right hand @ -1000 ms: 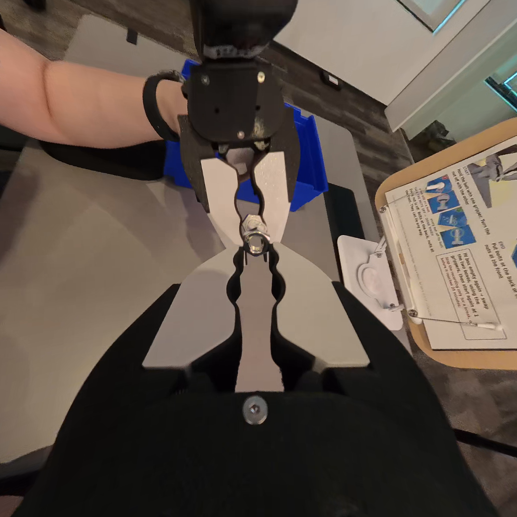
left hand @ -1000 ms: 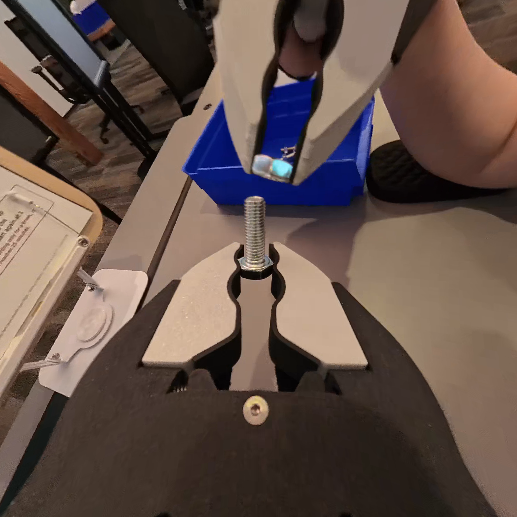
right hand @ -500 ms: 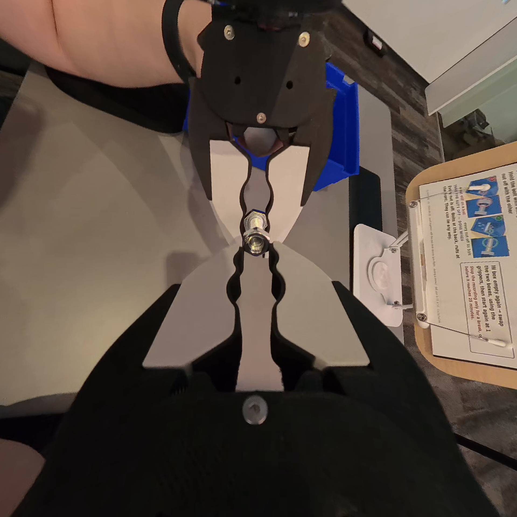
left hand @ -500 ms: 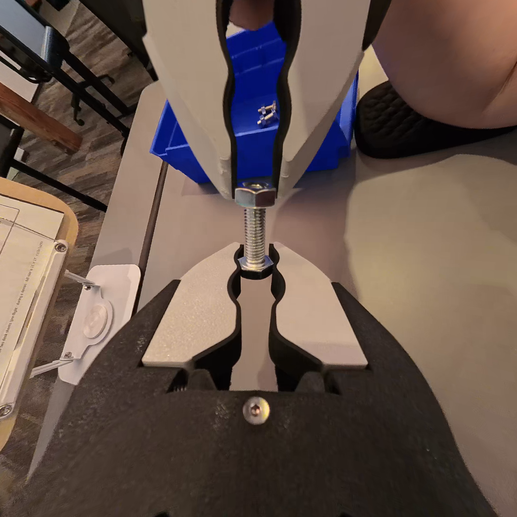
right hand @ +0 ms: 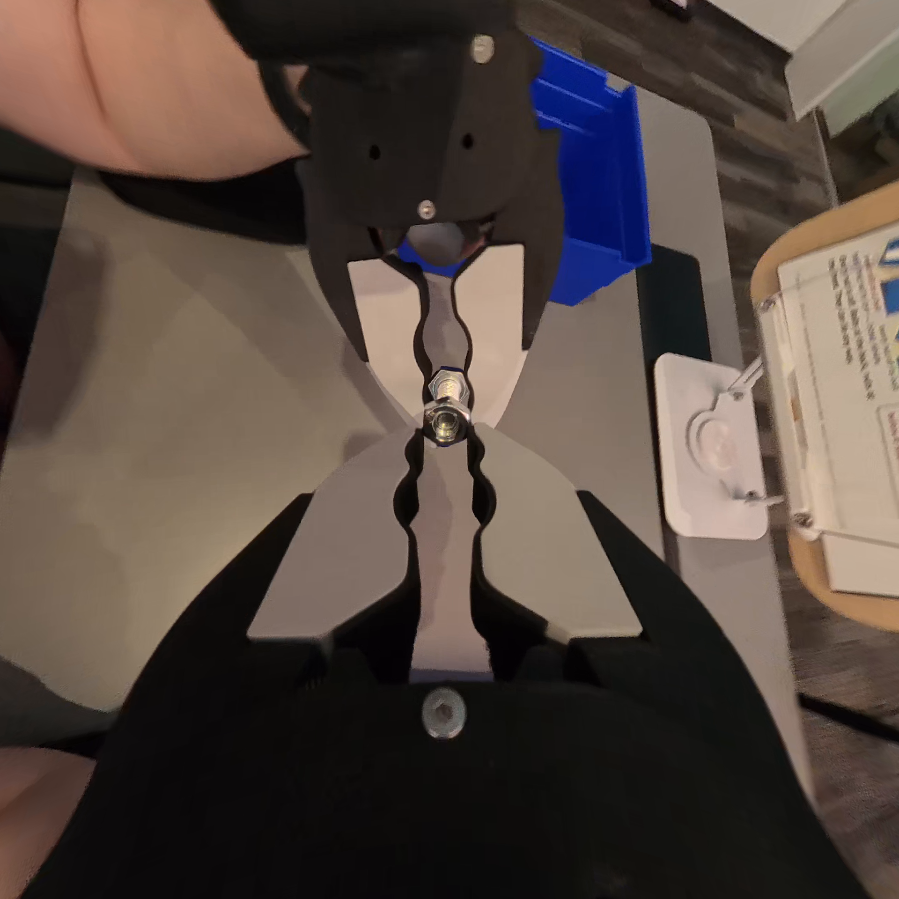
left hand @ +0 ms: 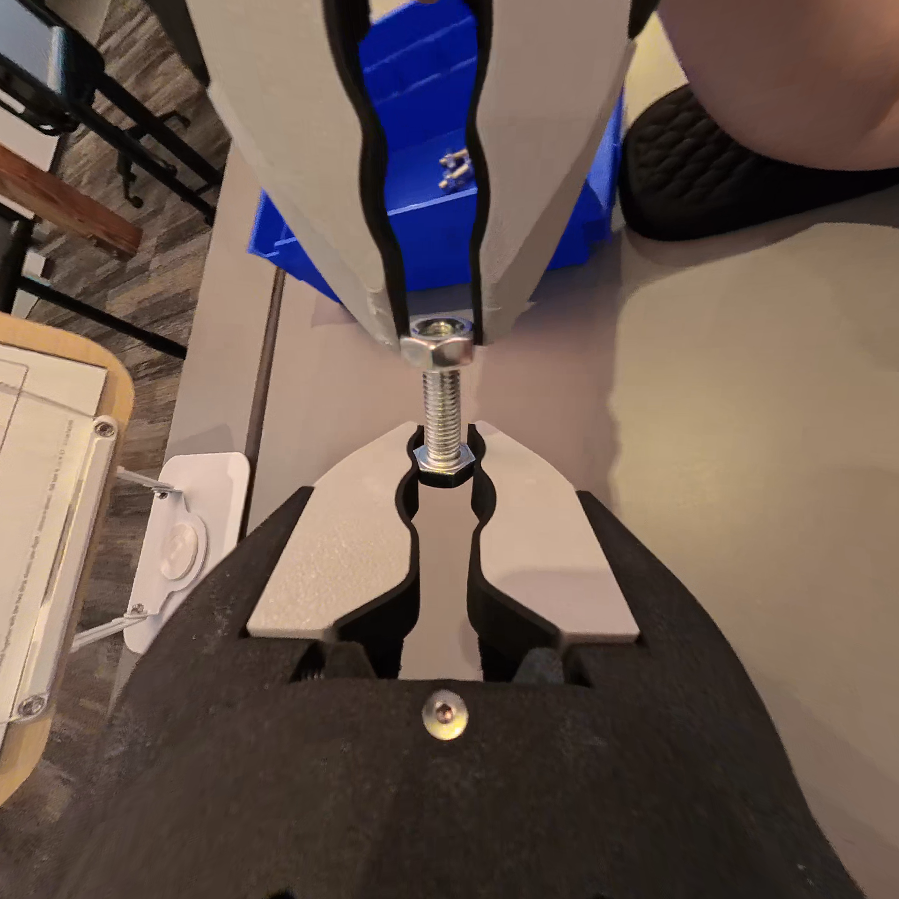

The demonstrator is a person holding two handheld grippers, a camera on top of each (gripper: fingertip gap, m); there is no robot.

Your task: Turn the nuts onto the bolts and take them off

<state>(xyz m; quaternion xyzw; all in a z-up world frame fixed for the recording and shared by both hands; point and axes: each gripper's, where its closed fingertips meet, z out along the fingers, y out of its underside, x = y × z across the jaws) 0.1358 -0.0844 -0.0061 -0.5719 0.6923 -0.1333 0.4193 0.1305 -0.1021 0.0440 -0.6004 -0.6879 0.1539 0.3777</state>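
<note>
Left wrist view: we see our left gripper (left hand: 441,455) with its jaws closed down to a narrow gap on the hex head of the bolt (left hand: 440,413), seated in the foremost notch between the jaws. The threaded shank stands straight out ahead of the jaws. At the shank's far end sits the nut (left hand: 437,348), pinched between the tips of the right gripper (left hand: 437,331), which comes in from directly ahead. Beyond those jaws lies the blue bin (left hand: 428,233) on the grey surface (left hand: 729,389), holding a few more fasteners.

Right wrist view: we see the right gripper (right hand: 445,435) with its jaws nearly closed on the nut (right hand: 445,428) at their very tips. The bolt (right hand: 447,389) runs away from the jaws into the left gripper (right hand: 445,374), which clamps the head. Whether the first thread has engaged, we cannot tell.

Handling: we judge both parts to be steel, rigid, small and light, with smooth plated faces that may slip. We hold the nut across two opposite flats and the bolt by its head flats, never the threads. We keep both axes in line to avoid cross-threading.
</note>
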